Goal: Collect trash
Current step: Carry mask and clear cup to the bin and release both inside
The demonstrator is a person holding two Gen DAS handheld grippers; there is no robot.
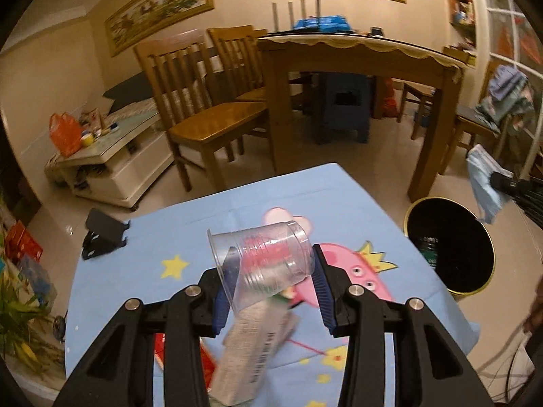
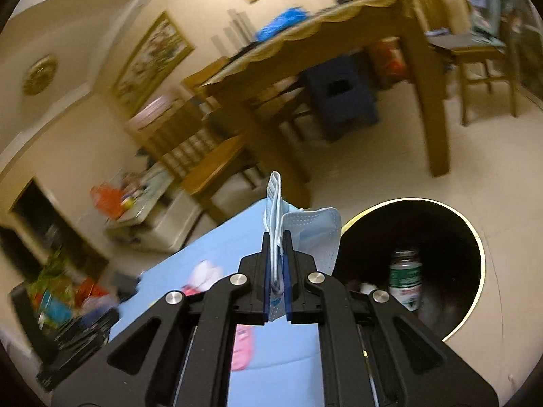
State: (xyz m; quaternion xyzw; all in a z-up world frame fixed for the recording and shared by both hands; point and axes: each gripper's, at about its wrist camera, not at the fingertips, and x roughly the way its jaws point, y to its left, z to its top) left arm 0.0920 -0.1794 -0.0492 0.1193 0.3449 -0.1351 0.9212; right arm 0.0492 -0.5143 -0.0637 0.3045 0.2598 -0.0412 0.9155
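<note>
Bin (image 2: 412, 264) placement decides the next move: it stands on the floor just off the table's edge, ahead and to the right of the right gripper (image 2: 276, 271), which is pinched tight on a blue face mask (image 2: 315, 234) hanging beside the rim. That hand is the nearer one. The left gripper (image 1: 268, 291), over the blue tablecloth (image 1: 163, 230), seems to clamp a clear plastic cup (image 1: 261, 264) lying sideways, mouth to the left, though contact is hard to confirm.
</note>
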